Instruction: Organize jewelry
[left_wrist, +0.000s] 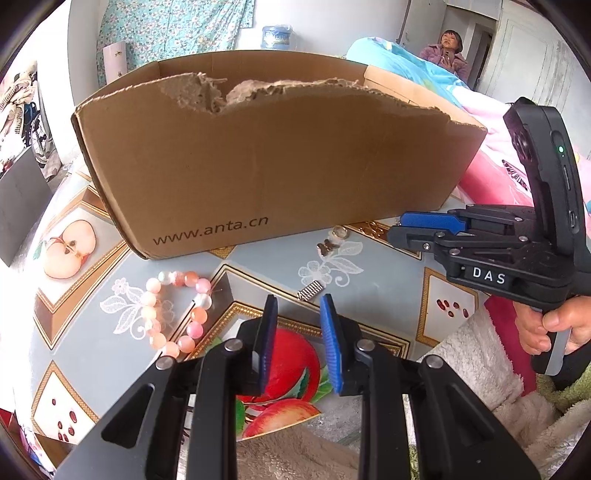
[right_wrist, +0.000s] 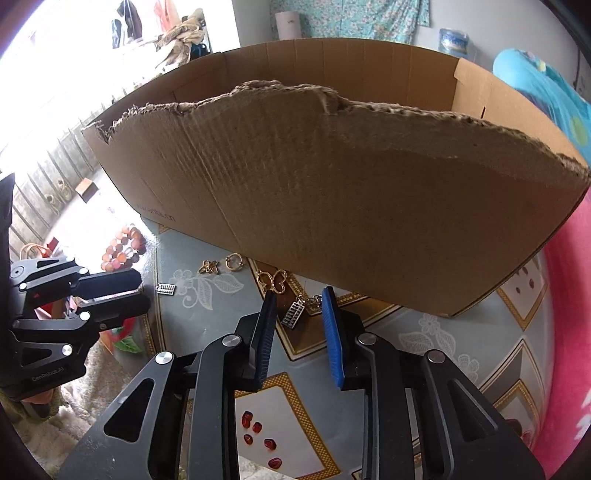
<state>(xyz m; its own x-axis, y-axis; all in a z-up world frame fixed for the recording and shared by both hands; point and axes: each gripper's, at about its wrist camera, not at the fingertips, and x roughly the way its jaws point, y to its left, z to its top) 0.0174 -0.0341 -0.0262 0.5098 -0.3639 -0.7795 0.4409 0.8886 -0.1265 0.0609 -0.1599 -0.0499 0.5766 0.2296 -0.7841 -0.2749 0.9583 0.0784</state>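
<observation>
Several small pieces lie loose on the table (right_wrist: 461, 343) in front of the cardboard box (right_wrist: 332, 206), which I take as where they should go. My right hand-held gripper (right_wrist: 299, 317) stands narrow with nothing between its pads, low centre of the frame, aimed at the silver abacus charm (right_wrist: 294, 314) and gold butterfly pendant (right_wrist: 272, 281) just ahead, likely my next pick. My left hand-held gripper (left_wrist: 297, 325) is also narrow and empty, with the pink bead bracelet (left_wrist: 177, 310) at centre left and a small ribbed charm (left_wrist: 310, 290) just past its tips.
</observation>
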